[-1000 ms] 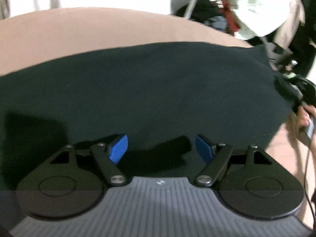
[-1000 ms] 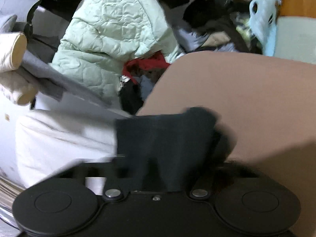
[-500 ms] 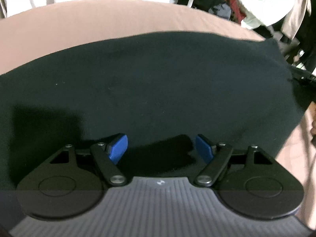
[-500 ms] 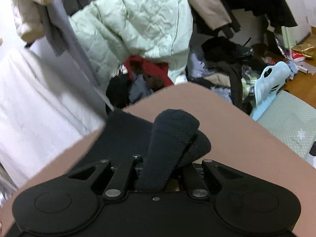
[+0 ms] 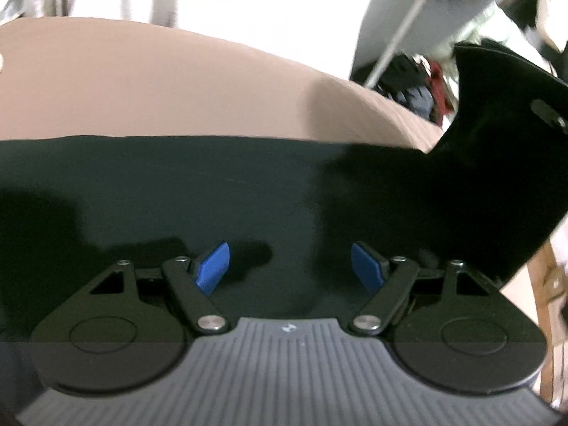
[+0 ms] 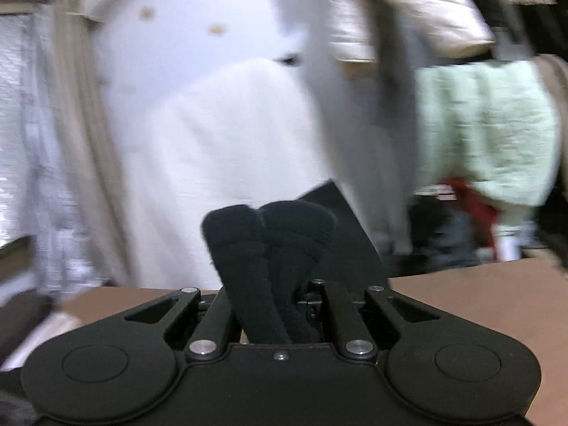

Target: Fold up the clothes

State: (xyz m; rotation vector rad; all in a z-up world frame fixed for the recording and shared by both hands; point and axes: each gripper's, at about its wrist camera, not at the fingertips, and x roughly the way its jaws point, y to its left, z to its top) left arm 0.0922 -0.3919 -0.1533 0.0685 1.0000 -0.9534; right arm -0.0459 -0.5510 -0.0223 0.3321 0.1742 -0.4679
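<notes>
The garment [image 5: 198, 191] is a plain, very dark green-black with no print, and its bunched folds [image 6: 269, 248] look charcoal black in the right wrist view. The table [image 5: 142, 85] under it is a flat tan-brown, also unpatterned. The left gripper [image 5: 290, 266] has bright blue pads [image 5: 212, 266] on black links, with a grey ribbed body nearer. The right gripper [image 6: 280, 305] is matt black with silver pivot pins. On the far right hangs a pale mint-green quilted jacket [image 6: 486, 135], with a red cloth [image 6: 472, 202] beneath it. A white cloth [image 6: 230, 163] fills the far middle.
</notes>
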